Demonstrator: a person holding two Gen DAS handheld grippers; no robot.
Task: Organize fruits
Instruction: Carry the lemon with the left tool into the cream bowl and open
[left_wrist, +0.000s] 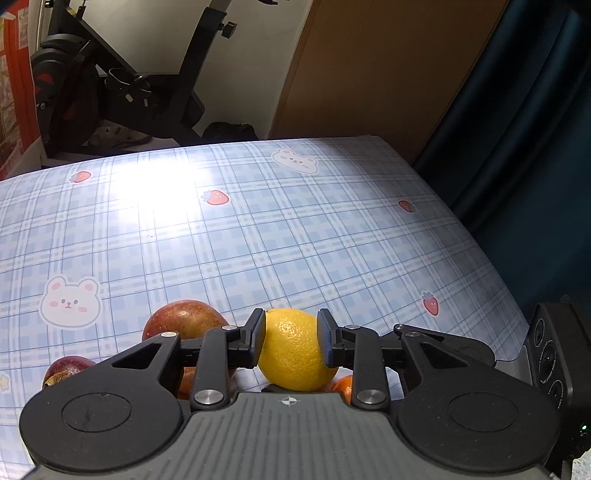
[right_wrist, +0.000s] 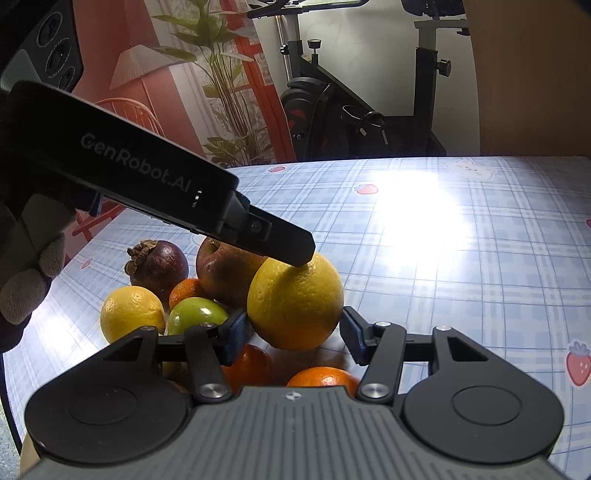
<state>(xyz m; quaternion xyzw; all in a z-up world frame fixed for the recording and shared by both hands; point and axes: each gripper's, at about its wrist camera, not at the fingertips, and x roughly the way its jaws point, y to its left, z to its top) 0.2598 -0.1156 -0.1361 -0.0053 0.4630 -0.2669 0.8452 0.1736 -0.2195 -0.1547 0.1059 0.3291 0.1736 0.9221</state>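
Observation:
My left gripper is shut on a large yellow citrus fruit, also in the right wrist view with the left gripper's finger on top of it. My right gripper is open, its pads either side of that fruit's lower part, not touching. Around it lie a red apple, a mangosteen, a small yellow citrus, a green fruit and oranges. The apple shows left of the left gripper.
The table wears a blue plaid cloth with bear and strawberry prints. An exercise bike stands behind the far edge. A dark curtain hangs at the right. A gloved hand holds the left gripper.

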